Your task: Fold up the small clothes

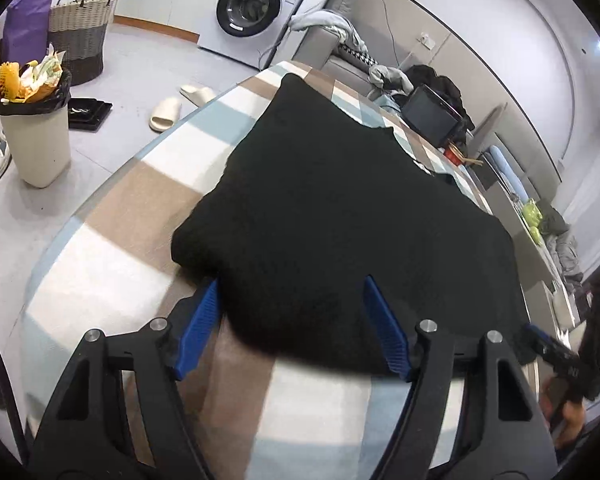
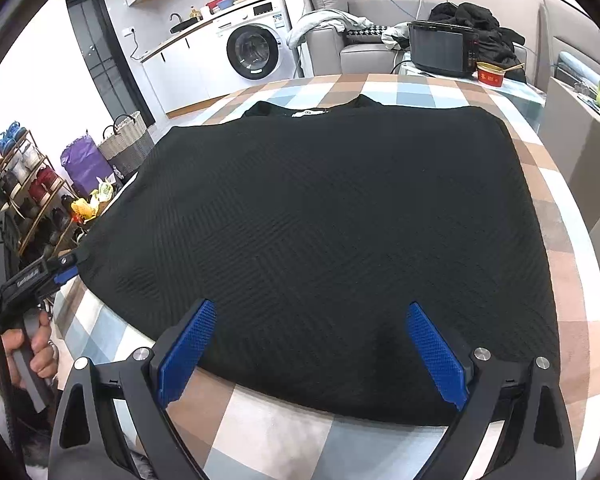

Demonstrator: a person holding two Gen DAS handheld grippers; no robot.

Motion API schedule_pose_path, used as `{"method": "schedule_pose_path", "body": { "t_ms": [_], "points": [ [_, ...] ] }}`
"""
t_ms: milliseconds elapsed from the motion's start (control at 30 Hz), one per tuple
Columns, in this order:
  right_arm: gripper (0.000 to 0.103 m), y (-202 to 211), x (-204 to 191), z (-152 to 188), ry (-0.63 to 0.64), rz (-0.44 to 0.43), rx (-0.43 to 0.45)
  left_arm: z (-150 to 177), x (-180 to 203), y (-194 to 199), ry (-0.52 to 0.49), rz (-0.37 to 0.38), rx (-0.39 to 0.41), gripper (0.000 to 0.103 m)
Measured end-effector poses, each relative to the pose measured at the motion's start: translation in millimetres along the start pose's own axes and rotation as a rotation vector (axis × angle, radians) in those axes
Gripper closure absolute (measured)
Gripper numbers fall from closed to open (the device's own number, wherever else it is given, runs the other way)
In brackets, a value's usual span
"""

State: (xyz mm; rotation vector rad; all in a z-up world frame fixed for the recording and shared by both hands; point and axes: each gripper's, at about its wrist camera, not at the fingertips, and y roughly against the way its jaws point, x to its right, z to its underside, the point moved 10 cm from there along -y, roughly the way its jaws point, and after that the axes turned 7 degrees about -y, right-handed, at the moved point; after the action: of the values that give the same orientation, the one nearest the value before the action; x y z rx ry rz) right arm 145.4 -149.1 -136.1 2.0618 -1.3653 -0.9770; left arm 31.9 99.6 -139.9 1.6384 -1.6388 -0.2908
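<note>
Here the black knit sweater lies flat on the checked surface. Left claw and right claw both stand apart at its near hem, gripping nothing. The knit looks soft, limp and light; hem corners probably offer the best hold.

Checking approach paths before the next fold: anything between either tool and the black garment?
Nothing visible. The black garment lies flat on the checked cloth; the right tool and left tool both sit open at its near edge.
</note>
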Motion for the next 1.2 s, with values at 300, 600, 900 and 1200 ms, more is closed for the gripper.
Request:
{"method": "schedule_pose_path", "body": {
  "t_ms": [300,600,900,1200],
  "points": [
    [0.005,-3,6,2,-0.015,0.018,-0.007,-36,11,-12,-0.027,-0.055,0.118,0.083],
    [0.005,0,17,1,-0.041,0.036,0.002,-43,-14,13,-0.014,-0.073,0.154,0.085],
    [0.005,8,25,0,-0.053,0.054,0.013,-86,40,32,-0.130,-0.024,0.258,0.094],
    [0.005,29,58,-8,-0.113,0.085,0.051,-113,220,25,-0.449,0.191,0.298,0.094]
  ]
}}
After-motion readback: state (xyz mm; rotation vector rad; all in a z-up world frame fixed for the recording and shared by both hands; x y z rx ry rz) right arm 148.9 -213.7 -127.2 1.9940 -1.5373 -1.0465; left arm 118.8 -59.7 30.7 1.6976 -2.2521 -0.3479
